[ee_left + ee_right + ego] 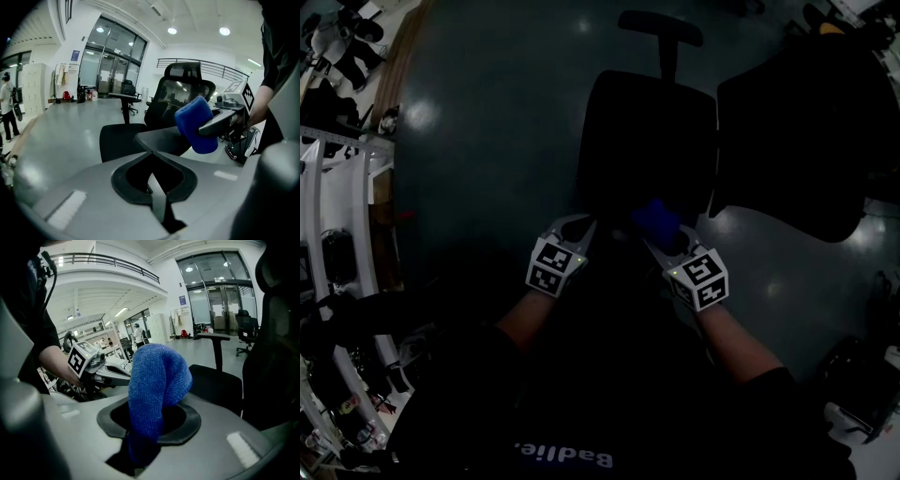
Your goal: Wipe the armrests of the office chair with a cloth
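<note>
Your right claw (661,241) is clamped on the blue cloth (157,376), a plush terry fold bulging past the jaws and not yet on any armrest. Left claw (151,153) is closed and empty, just beside it. The armrest (213,336) sits ahead, right of the cloth: a narrow flat dark pad on a post. Press the bulge flat and drag it along the pad's length.

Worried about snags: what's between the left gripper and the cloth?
Nothing; the left gripper view shows a bare gap between left gripper and cloth, chair behind.
</note>
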The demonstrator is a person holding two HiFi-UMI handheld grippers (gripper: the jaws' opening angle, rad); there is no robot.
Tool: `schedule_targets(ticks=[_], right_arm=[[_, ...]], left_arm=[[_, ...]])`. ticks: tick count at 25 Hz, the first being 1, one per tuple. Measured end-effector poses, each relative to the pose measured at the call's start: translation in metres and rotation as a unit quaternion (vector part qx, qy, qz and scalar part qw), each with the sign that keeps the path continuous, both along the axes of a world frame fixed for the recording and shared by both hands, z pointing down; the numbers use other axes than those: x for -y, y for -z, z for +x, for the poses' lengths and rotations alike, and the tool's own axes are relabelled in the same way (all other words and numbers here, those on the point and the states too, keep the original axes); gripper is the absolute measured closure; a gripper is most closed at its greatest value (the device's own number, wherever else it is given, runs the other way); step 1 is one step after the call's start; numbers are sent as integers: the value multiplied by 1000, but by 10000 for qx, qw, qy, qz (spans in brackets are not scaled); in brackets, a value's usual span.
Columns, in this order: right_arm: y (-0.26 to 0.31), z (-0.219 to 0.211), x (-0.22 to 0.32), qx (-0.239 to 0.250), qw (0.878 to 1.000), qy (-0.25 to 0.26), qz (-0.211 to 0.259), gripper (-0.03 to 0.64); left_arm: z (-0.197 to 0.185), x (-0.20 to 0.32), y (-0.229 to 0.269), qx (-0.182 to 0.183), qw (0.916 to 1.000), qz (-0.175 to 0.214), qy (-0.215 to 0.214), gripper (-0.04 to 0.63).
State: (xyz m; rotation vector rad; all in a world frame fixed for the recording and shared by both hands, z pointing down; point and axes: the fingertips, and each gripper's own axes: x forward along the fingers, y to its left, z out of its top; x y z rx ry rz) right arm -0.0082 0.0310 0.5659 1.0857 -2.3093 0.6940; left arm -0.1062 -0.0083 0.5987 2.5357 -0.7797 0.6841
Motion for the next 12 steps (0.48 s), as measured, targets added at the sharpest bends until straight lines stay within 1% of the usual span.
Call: schedule_targets(ticks=[4,12], right_arm=[[1,-33,13,185,9998,87,-35,486],[8,-94,26,218,9978,630,44,485]], left_arm=[[2,1,0,-84,9998,15,-182,577],[4,0,-1,-255,9991,-3,-328,577]])
